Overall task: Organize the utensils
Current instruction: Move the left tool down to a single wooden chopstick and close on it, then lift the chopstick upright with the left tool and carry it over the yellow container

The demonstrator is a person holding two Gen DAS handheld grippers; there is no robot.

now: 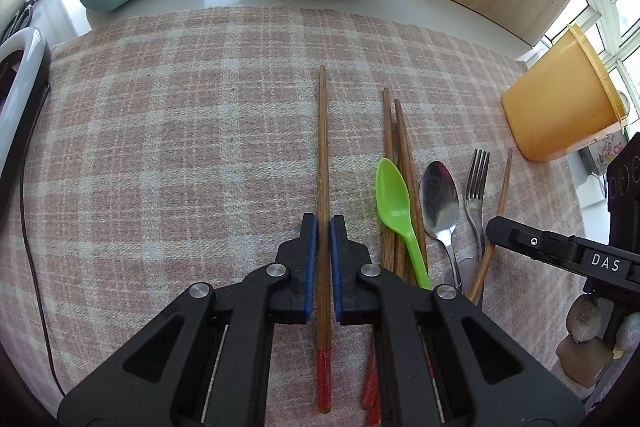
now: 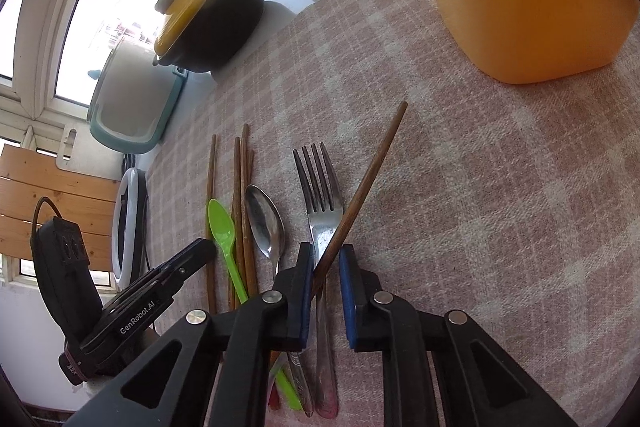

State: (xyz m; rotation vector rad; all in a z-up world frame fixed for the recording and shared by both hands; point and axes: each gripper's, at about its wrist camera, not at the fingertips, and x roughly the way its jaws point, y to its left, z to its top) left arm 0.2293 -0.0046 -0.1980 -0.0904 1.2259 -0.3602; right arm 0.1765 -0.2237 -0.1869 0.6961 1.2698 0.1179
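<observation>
Wooden red-tipped chopstick (image 1: 323, 163) lay on the checked pink cloth (image 1: 160, 147), clamped in the left gripper (image 1: 324, 227); the right gripper (image 2: 326, 259), nearly closed, straddled a slanted brown chopstick (image 2: 368, 179), contact unclear, its lower end hidden.

The left black two-finger gripper with blue pads (image 1: 324, 227) points steeply down toward twelve o'clock, its jaws pinched nearly together. The right black two-finger gripper with blue pads (image 2: 326, 255), at its three o'clock, also tilts down, jaws narrowly parted.
</observation>
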